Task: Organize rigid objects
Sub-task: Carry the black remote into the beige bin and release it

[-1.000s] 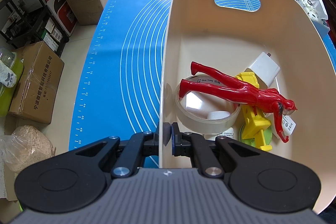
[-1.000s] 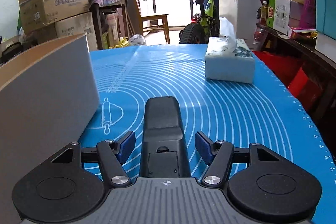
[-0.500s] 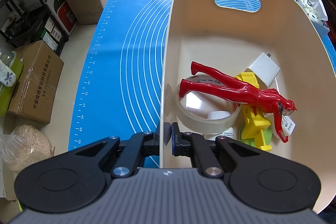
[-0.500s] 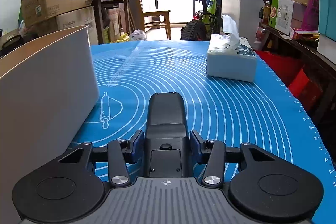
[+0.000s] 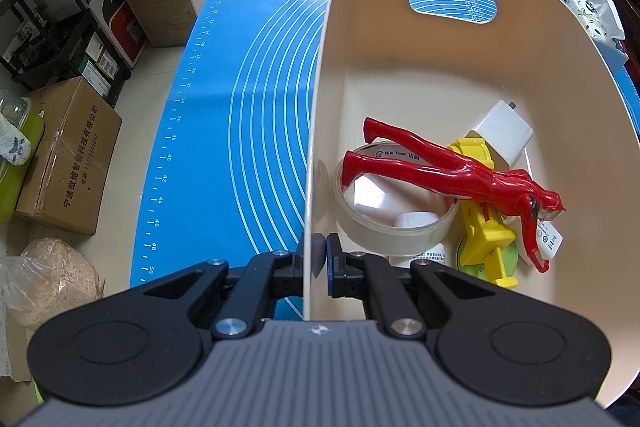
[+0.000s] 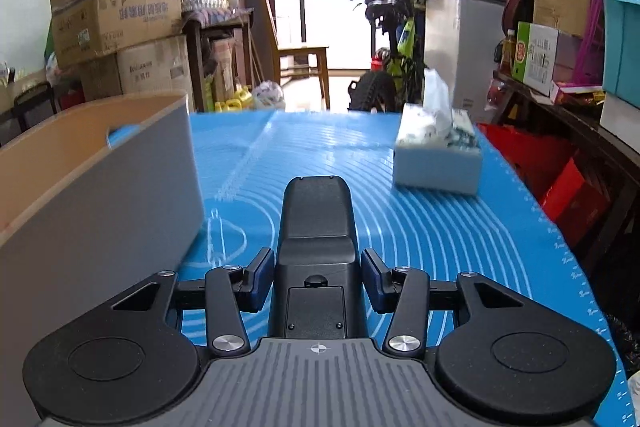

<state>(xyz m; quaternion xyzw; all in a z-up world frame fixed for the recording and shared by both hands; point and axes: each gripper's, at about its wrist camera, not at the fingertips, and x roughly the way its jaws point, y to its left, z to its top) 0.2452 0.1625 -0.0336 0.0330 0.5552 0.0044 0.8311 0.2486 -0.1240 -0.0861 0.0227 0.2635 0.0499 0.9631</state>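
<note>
My left gripper (image 5: 320, 253) is shut on the near left wall of a cream bin (image 5: 316, 131), one finger outside and one inside. In the bin lie a red toy figure (image 5: 452, 173), a tape roll (image 5: 394, 227), a yellow toy (image 5: 482, 227) and a white charger (image 5: 502, 133). My right gripper (image 6: 316, 277) is shut on a black remote control (image 6: 316, 227) and holds it lifted above the blue mat (image 6: 460, 247). The bin's grey outer wall (image 6: 100, 195) stands to its left.
A tissue box (image 6: 438, 159) stands on the mat at the far right. Cardboard boxes (image 5: 64, 155) sit on the floor left of the table. Shelves and red boxes (image 6: 572, 195) line the right side.
My right gripper closed on the black remote control and raised it off the mat; the view now looks more level. The left gripper and the bin have not moved.
</note>
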